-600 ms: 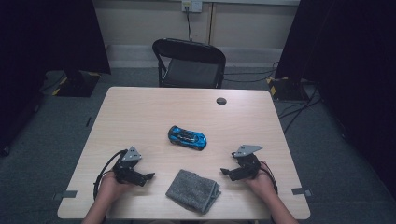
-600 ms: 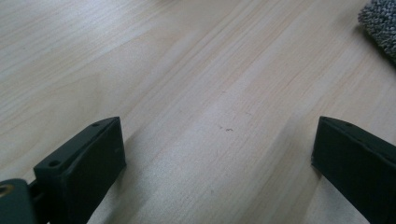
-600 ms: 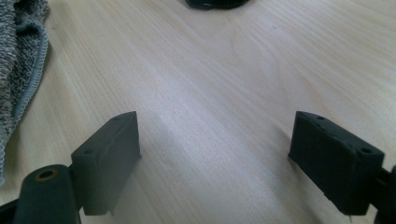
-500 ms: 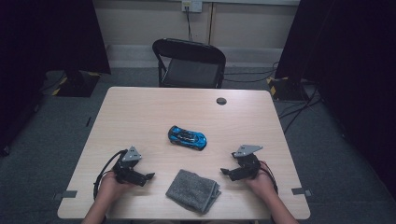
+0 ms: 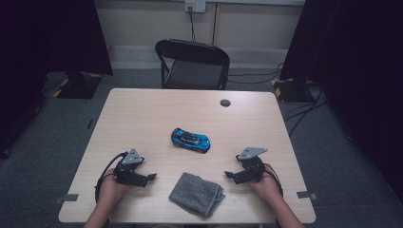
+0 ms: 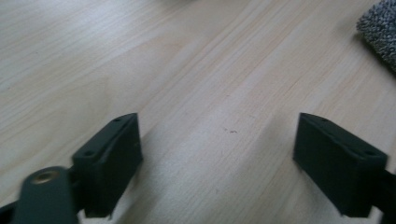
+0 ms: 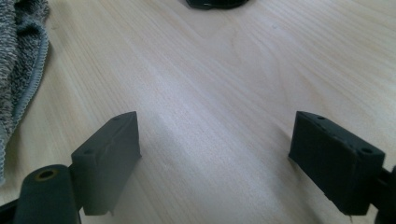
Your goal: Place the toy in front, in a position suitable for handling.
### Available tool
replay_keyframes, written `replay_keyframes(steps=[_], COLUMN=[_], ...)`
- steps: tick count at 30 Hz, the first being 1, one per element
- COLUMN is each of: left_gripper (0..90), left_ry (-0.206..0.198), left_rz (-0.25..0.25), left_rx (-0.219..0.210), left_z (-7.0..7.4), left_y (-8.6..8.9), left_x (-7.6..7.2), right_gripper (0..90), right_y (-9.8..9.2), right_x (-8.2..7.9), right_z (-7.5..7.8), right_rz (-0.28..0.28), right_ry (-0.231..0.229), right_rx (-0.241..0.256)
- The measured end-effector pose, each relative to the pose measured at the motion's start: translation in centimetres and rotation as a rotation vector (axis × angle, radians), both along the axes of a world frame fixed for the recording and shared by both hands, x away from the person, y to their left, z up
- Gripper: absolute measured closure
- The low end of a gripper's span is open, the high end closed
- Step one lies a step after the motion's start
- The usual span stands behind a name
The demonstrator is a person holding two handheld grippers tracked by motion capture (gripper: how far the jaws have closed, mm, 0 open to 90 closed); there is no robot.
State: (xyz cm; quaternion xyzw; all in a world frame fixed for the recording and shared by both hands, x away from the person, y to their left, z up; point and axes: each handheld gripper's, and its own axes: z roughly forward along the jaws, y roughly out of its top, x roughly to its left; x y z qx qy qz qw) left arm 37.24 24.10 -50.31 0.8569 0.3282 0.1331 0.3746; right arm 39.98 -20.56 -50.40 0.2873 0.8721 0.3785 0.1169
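Note:
A blue toy car (image 5: 190, 140) sits near the middle of the wooden table (image 5: 152, 114). A folded grey cloth (image 5: 197, 193) lies at the front edge between my hands. My left gripper (image 5: 151, 176) rests on the table left of the cloth, open, jaws wide with bare wood between them (image 6: 219, 154); the cloth's corner (image 6: 380, 28) shows at upper right of its view. My right gripper (image 5: 228, 174) rests right of the cloth, open and empty (image 7: 215, 158). Its view has the cloth (image 7: 21, 60) at left and the car's underside (image 7: 215, 3) at the top edge.
A small black disc (image 5: 225, 102) lies near the table's far edge. A black folding chair (image 5: 194, 65) stands behind the table. Dark curtains flank the room, and cables run over the floor at right.

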Motion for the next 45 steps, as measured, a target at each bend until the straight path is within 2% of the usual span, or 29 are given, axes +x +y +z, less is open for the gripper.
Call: replay_keyframes(steps=[3, 6, 8, 11, 15, 18, 20, 21, 22, 26, 27, 31, 33, 35, 38, 45], left_gripper=[20.4, 25.1, 25.0, 22.6, 19.1, 16.1, 15.2, 15.2, 15.2, 15.2, 15.2, 15.2, 15.2, 15.2, 15.2, 15.2], left_ry=[0.010, 0.016, 0.018, 0.012, -0.002, 0.001, 0.001, 0.001, 0.001, 0.001, 0.001, 0.001, 0.002, 0.002, 0.002, 0.001], left_rz=[0.008, -0.009, -0.015, -0.027, -0.040, -0.041, -0.041, -0.041, -0.041, -0.041, -0.041, -0.041, -0.041, -0.041, -0.041, -0.040], left_rx=[0.006, 0.009, 0.014, 0.017, -0.005, -0.006, -0.005, -0.004, -0.005, -0.005, -0.004, -0.005, -0.005, -0.005, -0.005, -0.005], left_z=[0.2, 0.3, 0.4, 0.3, 0.0, -0.1, -0.1, -0.1, -0.1, -0.1, -0.1, -0.1, -0.1, -0.1, -0.1, -0.1], left_y=[0.1, 0.0, -0.2, -0.3, -0.2, -0.3, -0.4, -0.4, -0.4, -0.4, -0.4, -0.4, -0.4, -0.4, -0.4, -0.4], left_x=[0.0, -0.2, -0.3, -0.3, -0.4, -0.5, -0.5, -0.5, -0.5, -0.5, -0.5, -0.5, -0.5, -0.4, -0.5, -0.4], right_gripper=[15.5, 15.5, 15.5, 15.5, 15.8, 16.9, 17.2, 17.2, 17.0, 15.8, 15.5, 15.4, 15.1, 15.0, 15.1, 14.7], right_y=[0.0, 0.0, 0.0, 0.0, 0.1, 0.5, 0.7, 1.0, 1.8, 3.6, 4.2, 5.8, 6.6, 7.5, 8.1, 9.9], right_x=[0.0, 0.0, 0.0, 0.0, 0.0, 0.6, 0.9, 1.3, 2.4, 4.1, 4.8, 6.3, 7.0, 7.7, 8.3, 9.2], right_z=[0.0, 0.0, 0.0, 0.0, 0.0, 0.4, 0.6, 0.8, 1.4, 1.8, 1.8, 1.9, 1.8, 1.7, 1.7, 2.5], right_rz=[0.002, 0.002, 0.002, 0.002, -0.012, 0.000, 0.003, 0.002, 0.015, 0.034, 0.047, 0.074, 0.085, 0.098, 0.104, 0.131], right_ry=[0.000, 0.001, 0.000, 0.001, 0.002, 0.032, 0.034, 0.021, 0.019, -0.008, -0.008, -0.010, 0.007, 0.008, 0.014, -0.004], right_rx=[0.000, 0.000, 0.000, 0.000, -0.001, -0.015, -0.031, -0.028, -0.014, -0.047, -0.056, -0.039, -0.042, -0.058, -0.028, -0.036])
